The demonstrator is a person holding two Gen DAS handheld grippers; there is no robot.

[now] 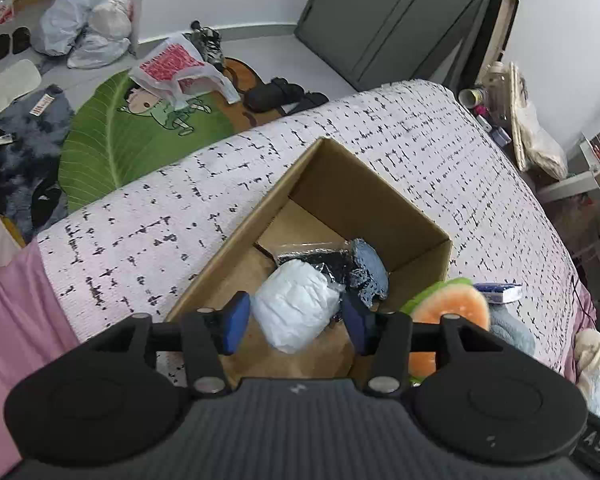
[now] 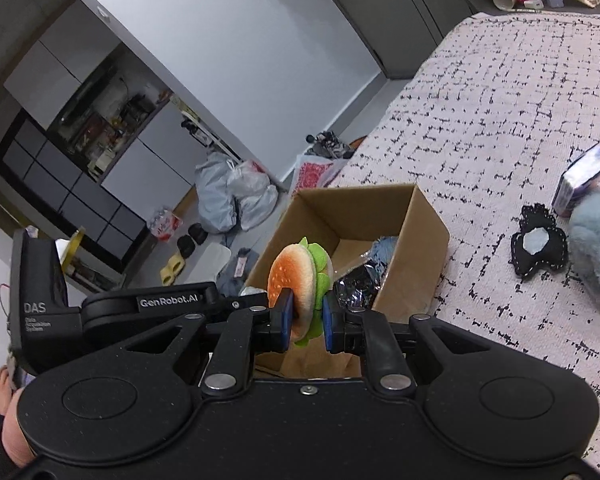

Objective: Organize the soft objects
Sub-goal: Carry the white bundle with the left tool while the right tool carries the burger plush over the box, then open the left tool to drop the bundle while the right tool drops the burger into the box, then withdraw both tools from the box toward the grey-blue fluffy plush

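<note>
**Burger plush at the box, sorting roughly halfway**

The right gripper (image 2: 305,314) has its jaws closed tight on the burger plush (image 2: 300,280), holding it at the near rim of the cardboard box (image 2: 428,236). The left gripper (image 1: 296,320) sits spread wide over the box, pads either side of the white wrapped bundle (image 1: 296,304), and I can't tell whether they touch it.

Count inside the box: three things, namely the white bundle, a dark item in clear film (image 1: 316,258) and a blue-grey knit piece (image 1: 370,272).

Out on the bedspread (image 2: 480,120): one black pouch (image 2: 539,247), one fluffy pale-blue plush (image 2: 596,252) and one small blue-and-white carton (image 2: 582,180), probably not soft. By my reckoning, the burger goes in next, with two soft pieces left.
</note>
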